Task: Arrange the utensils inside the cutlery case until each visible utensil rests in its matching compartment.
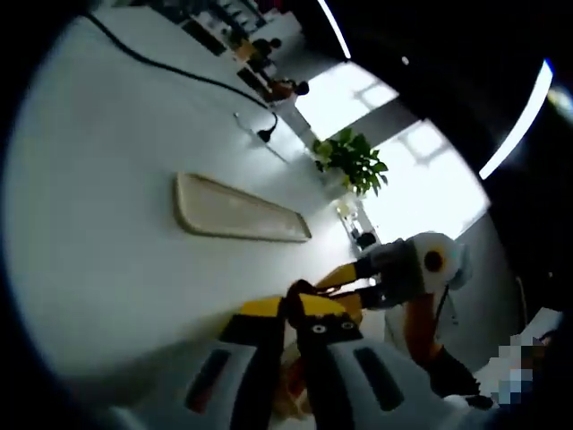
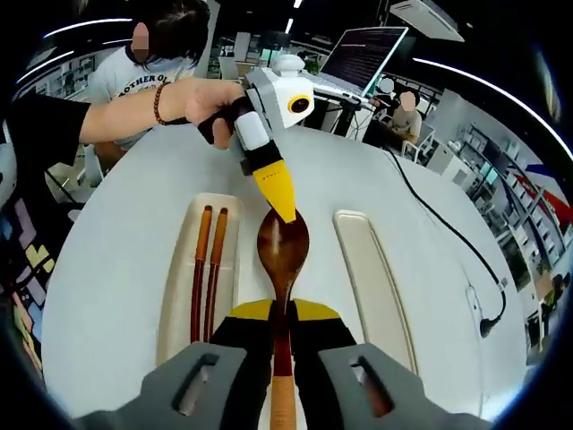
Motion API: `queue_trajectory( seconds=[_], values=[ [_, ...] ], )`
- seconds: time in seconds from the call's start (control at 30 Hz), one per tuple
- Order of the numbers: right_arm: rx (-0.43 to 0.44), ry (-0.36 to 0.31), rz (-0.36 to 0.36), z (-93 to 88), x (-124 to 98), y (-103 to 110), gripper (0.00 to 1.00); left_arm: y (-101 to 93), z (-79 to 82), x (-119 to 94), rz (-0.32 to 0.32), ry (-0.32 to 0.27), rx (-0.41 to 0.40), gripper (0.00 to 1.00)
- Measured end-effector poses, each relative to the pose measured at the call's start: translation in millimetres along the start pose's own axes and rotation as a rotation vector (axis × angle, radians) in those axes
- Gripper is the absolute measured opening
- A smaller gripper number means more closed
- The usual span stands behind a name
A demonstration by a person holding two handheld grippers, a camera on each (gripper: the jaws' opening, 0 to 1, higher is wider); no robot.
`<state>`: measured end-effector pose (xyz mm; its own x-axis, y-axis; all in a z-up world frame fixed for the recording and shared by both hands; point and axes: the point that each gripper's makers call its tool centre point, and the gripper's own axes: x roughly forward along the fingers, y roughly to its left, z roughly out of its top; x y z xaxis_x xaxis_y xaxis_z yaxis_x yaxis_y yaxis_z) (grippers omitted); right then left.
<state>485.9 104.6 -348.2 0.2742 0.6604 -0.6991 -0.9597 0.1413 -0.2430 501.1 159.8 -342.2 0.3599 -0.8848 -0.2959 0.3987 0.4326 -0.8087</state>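
Already the chopsticks [image 2: 208,269] are lying in their compartment — the spoon [image 2: 283,246] is being gripped by the right tool [image 2: 282,336], unplaced; left tool's [image 1: 295,345] opening cannot be told.

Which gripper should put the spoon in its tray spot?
Probably the right gripper: it is shut on the spoon, beside the chopsticks in the case. The left gripper only touches the bowl.

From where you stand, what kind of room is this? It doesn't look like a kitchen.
Probably an open office or lab, not a kitchen: a white table with a power cable trailing across it, a large screen of text behind, people seated at desks, and a potted plant by bright windows.
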Motion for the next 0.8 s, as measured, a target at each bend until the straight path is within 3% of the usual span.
queue_trajectory(
  seconds=[0.13,0.23,0.47,0.67,0.8],
  values=[
    [0.052,-0.025,-0.017,15.8,-17.1,12.1,0.04,-22.1,-0.2,-10.5,-0.028,0.007,0.02,0.04],
    [0.025,-0.005,-0.031,19.7,-24.9,17.4,0.04,-39.0,-15.3,-11.2,0.002,0.035,0.119,0.04],
    [-0.068,0.038,-0.028,14.7,-25.7,37.5,0.04,-37.8,-33.8,-17.5,0.102,0.087,0.334,0.04],
    [-0.068,0.057,0.028,5.2,-12.8,50.3,0.04,-25.4,-45.2,-21.3,0.191,0.135,0.493,0.05],
    [-0.06,0.063,0.063,0.4,-9.2,55.9,0.05,-24.5,-48.6,-22.5,0.202,0.144,0.536,0.05]
  ],
)
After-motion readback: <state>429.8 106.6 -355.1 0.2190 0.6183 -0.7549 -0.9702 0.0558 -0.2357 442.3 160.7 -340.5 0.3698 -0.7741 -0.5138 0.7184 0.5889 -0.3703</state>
